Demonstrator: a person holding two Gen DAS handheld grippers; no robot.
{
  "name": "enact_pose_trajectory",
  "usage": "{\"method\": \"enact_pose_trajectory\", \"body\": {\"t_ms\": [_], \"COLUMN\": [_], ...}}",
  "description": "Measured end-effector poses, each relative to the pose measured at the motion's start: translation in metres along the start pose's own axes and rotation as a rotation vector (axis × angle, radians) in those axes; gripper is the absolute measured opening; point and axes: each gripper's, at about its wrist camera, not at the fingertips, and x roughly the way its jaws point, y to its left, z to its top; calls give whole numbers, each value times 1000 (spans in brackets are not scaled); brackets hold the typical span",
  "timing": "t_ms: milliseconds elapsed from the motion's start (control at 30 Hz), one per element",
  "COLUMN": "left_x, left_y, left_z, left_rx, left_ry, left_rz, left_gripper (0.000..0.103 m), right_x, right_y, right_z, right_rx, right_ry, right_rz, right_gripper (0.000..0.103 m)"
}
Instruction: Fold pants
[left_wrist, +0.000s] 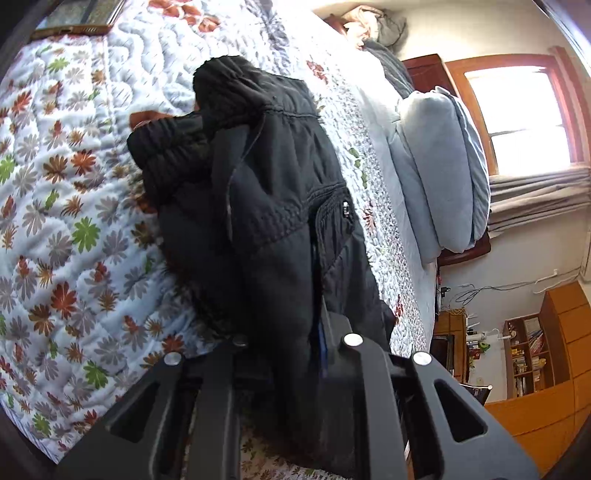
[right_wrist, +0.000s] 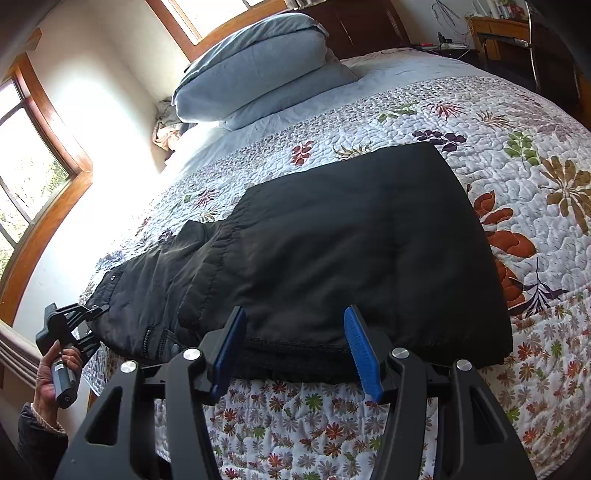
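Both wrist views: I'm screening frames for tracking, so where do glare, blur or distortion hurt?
Left wrist view: the window is blown out, the black pants show little detail, and the quilt looks slightly soft. Right wrist view: sharper, glare on the wall by the window; fisheye bends the bed edge.

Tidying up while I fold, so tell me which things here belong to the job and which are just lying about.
Job: black pants; left gripper, clamped on them; right gripper, open at their hem.
Lying about: grey pillows; crumpled clothes; bookshelf.
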Motion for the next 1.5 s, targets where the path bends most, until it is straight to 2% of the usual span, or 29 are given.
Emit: {"method": "enact_pose_trajectory", "body": {"t_ms": [200,333,567,767,967,1100,1500], "left_x": [-4,-7,-9,-1,24,42,70], "left_y": [-58,-86,-137,-171,-190,-198,-191], "left_z": [-9,-21,-66,-120,-157,-173,-205], "left_rx": [233,347,608,814,917,937,1034], "left_ry": [-40,-62,-67,-9,75,140,286], "left_rz": [-26,-43,-89,-125,-141,-148,-137], "left_gripper": [14,15,21,28,31,31,33], "right_x": [3,3,3,1,-2,-3,-8], "right_y": [-4,-7,-12,-15,-20,-22,-27], "right_z": [2,1,1,3,3,3,4], "right_rx": [23,33,63,73,85,89,113], "right_ry": [-3,-1,-1,-6,-13,-15,-28], "right_rz": [14,23,48,56,57,59,59], "right_gripper": [56,57,57,57,57,57,60]}}
